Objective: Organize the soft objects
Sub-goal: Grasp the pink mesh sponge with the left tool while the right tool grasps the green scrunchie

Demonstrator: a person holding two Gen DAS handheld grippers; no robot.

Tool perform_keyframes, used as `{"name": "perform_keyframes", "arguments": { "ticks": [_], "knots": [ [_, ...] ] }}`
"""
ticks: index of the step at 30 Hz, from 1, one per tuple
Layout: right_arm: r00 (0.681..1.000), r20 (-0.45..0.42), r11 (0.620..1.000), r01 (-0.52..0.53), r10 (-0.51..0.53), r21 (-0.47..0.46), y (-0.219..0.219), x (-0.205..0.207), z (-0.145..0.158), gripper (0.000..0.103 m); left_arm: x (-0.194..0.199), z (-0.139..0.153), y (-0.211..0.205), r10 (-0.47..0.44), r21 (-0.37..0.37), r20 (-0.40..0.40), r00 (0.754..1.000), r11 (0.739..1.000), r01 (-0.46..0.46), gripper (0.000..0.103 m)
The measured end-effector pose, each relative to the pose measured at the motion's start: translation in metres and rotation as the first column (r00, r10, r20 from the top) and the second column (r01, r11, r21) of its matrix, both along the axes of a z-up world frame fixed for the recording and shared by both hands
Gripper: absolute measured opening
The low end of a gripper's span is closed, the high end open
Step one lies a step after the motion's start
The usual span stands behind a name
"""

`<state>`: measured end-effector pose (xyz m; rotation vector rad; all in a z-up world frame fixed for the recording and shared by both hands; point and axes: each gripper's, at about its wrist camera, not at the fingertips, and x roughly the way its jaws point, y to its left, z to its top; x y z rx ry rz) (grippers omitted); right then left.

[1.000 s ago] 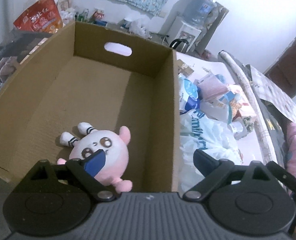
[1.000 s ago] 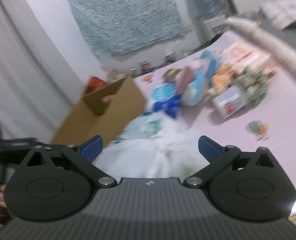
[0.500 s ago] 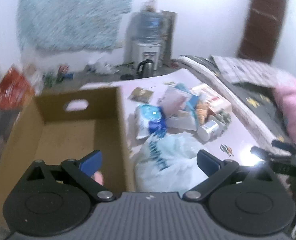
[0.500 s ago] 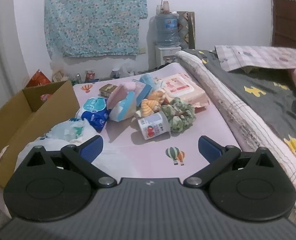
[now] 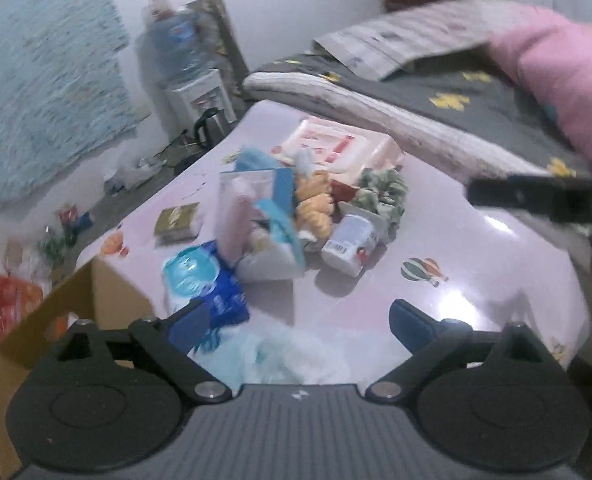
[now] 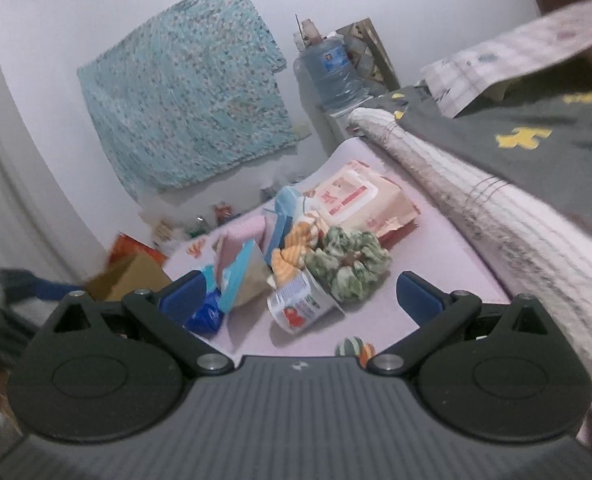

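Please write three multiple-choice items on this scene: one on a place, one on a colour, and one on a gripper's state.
1. Where does the green scrunchie lie?
A. inside the cardboard box
B. on the pink mat beside the white cup
C. on the grey quilt

2. What colour are the pads on the right gripper fingers?
A. blue
B. red
C. yellow

3. How does the left gripper stand?
A. shut on the scrunchie
B. shut on a bag
C. open, holding nothing

Answers:
1. B: it rests against the tipped white cup on the pink mat.
2. A: both pads show blue.
3. C: its jaws stand apart with only a white plastic bag lying below.
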<state>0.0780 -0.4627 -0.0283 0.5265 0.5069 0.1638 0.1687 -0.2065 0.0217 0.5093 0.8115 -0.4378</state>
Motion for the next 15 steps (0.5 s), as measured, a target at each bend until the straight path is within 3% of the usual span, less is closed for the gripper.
{"name": "perform_keyframes", "arguments": {
  "ticks": [7, 15],
  "knots": [
    [0.998, -0.062, 0.991, -0.006, 0.014, 0.131, -0.021, 0.064, -0.030, 0.098, 0.053, -0.010, -0.018, 0.050, 0.038, -0.024, 0.998, 0.998, -0.049, 0.089],
    [0.986, -0.162, 0.991, -0.019, 0.040, 0.131, -0.015, 0.138, -0.068, 0.092, 0.117, -0.015, -0.010, 0.196, 0.003, -0.046, 0.980, 0.981, -0.196, 0.066]
  ]
}}
